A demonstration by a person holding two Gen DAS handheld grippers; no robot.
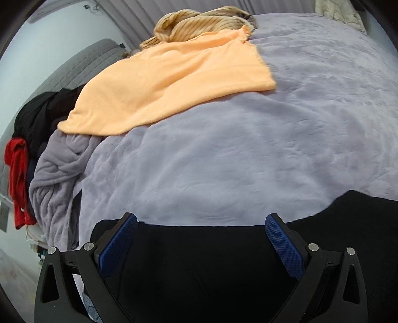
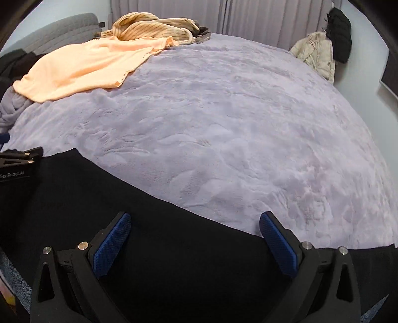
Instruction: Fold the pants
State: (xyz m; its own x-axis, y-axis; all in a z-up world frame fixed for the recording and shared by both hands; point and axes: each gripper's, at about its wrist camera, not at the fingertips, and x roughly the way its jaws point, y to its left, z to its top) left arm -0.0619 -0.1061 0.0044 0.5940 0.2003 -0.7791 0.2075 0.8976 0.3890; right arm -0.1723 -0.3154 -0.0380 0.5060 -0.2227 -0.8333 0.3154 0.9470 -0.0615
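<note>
Bed with a fluffy lilac blanket (image 2: 236, 119)

On it lie black pants (image 2: 174, 261) at the near edge, a flat peach cloth (image 1: 169, 84) and a striped beige garment (image 1: 199, 22) far back.

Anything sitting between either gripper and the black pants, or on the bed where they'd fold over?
Nothing visible. Both the left gripper and right gripper are open directly over the black pants. The orange cloth lies far back on the lavender blanket.

Matt black cloth pants (image 1: 211, 261) lie on a plush, fuzzy lilac blanket (image 1: 223, 161); the peach garment (image 1: 161, 82) looks soft-napped.
</note>
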